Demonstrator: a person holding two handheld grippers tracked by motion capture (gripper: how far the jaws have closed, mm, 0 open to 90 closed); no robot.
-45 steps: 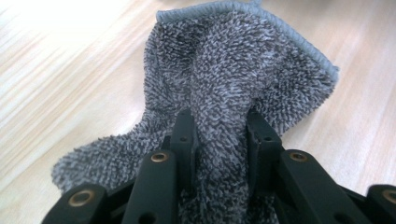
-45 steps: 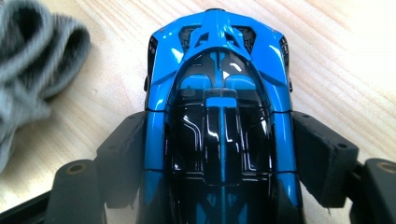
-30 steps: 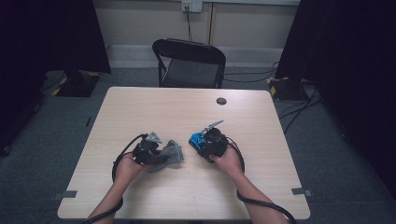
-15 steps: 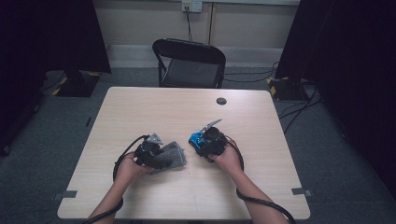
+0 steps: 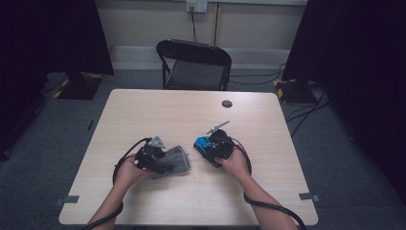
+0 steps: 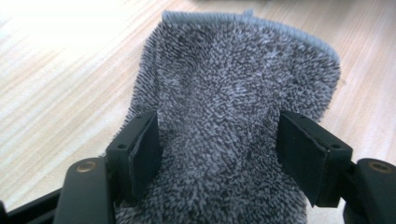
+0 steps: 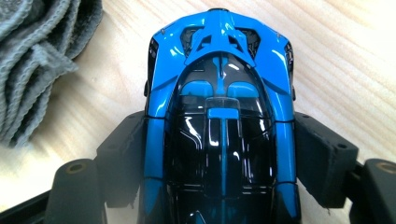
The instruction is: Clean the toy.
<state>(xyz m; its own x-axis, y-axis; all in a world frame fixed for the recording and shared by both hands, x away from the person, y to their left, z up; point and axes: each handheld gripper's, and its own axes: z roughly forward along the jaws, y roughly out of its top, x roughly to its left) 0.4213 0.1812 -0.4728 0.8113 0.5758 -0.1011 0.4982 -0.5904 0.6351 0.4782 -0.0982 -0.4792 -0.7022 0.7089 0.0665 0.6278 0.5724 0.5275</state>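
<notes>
A grey fluffy cloth lies on the wooden table, left of centre. My left gripper rests low over its near end. In the left gripper view the cloth runs out between the jaws of my left gripper. Those jaws have just been opening, stand wide, and do not pinch the cloth. A blue and black toy car sits to the right. My right gripper is shut on it. Its jaws have just been closing. In the right gripper view my right gripper has both pads pressed on the sides of the car.
A black folding chair stands behind the table's far edge. A small dark round cap sits in the tabletop near that edge. Grey cloth folds lie close to the car. A cable trails from each gripper toward the near edge.
The left jaws have opened and let go of the cloth, which now lies flatter on the table. Both hands and the car stayed in place.
</notes>
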